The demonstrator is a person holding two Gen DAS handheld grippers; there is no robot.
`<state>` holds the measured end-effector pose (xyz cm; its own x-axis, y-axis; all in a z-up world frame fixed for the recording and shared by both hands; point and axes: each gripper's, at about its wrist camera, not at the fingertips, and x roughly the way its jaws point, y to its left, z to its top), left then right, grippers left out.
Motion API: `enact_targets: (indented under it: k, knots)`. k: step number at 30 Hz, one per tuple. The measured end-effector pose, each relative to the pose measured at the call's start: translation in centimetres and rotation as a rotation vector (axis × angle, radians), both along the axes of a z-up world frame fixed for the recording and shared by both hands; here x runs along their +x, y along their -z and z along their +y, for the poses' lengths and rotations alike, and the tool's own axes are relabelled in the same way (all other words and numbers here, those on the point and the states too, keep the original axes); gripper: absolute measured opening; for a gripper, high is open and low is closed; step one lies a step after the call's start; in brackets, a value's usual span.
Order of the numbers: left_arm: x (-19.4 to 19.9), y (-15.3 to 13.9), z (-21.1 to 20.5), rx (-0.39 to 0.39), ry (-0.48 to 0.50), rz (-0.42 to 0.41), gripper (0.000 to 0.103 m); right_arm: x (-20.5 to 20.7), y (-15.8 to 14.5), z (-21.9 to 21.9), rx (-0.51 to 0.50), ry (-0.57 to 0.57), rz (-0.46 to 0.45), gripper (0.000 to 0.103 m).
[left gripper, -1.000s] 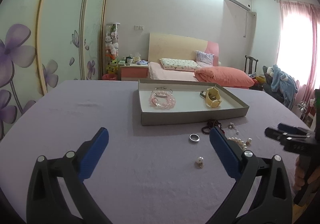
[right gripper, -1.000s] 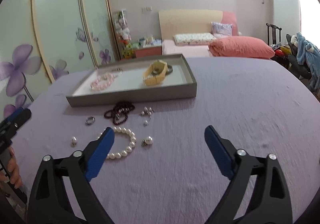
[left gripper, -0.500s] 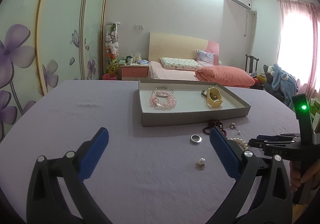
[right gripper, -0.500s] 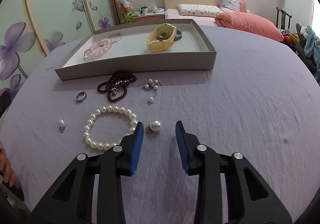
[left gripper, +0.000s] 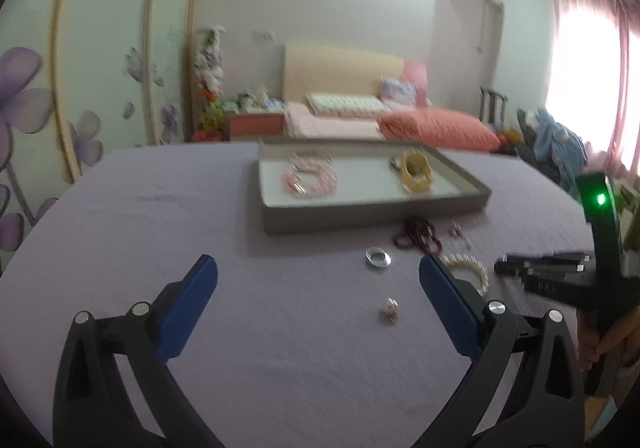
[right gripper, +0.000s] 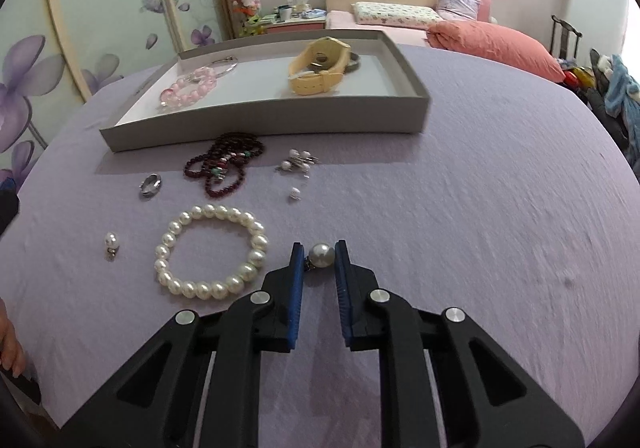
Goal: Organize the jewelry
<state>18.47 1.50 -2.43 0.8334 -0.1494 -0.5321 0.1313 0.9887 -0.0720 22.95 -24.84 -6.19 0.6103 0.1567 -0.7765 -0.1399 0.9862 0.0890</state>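
Note:
My right gripper (right gripper: 319, 249) is low over the purple cloth, its jaws closing on a large pearl earring (right gripper: 322, 255) that touches both blue pads. Beside it lie a pearl bracelet (right gripper: 208, 210), a small pearl earring (right gripper: 111, 240), a silver ring (right gripper: 151, 184), a dark red bead string (right gripper: 224, 168) and a cluster of small earrings (right gripper: 298, 160). The grey tray (right gripper: 264, 124) behind them holds a pink bracelet (right gripper: 188, 90) and a yellow watch (right gripper: 320, 66). My left gripper (left gripper: 318, 272) hangs open above the cloth, nothing between its pads, short of the ring (left gripper: 377, 258).
The table is covered in purple cloth (right gripper: 480, 208), with bare cloth to the right of the tray. In the left wrist view the right gripper (left gripper: 500, 267) reaches in from the right edge. A bed, a wardrobe and a chair stand beyond the table.
The right gripper dipped toward the table and its jaws narrowed from wide apart to closed around the large pearl earring. The left gripper stayed nearly in place, still open.

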Motion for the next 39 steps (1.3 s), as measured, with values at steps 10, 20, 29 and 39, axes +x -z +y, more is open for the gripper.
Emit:
enact_targets:
  k: [10,20,29,39]
  knots:
    - [3.0,3.3,-4.1,0.07,0.116,0.251,0.081,-0.6,0.1,-3.1,0.025,0.062,0.005,0.016]
    - [4.7,4.7,-5.7,0.106,0.1,0.327,0.047,-0.6,0.1,-3.1,0.031,0.061,0.003,0.016]
    - [5.0,4.6,-6.6,0.138,0.1,0.319,0.015,-0.5,0.1,-3.0,0.027,0.059,0.003,0.017]
    - [4.1,4.4,-4.5,0.08,0.06,0.32,0.014,-0.9,0.0,-2.4,0.041,0.044,-0.002,0.016]
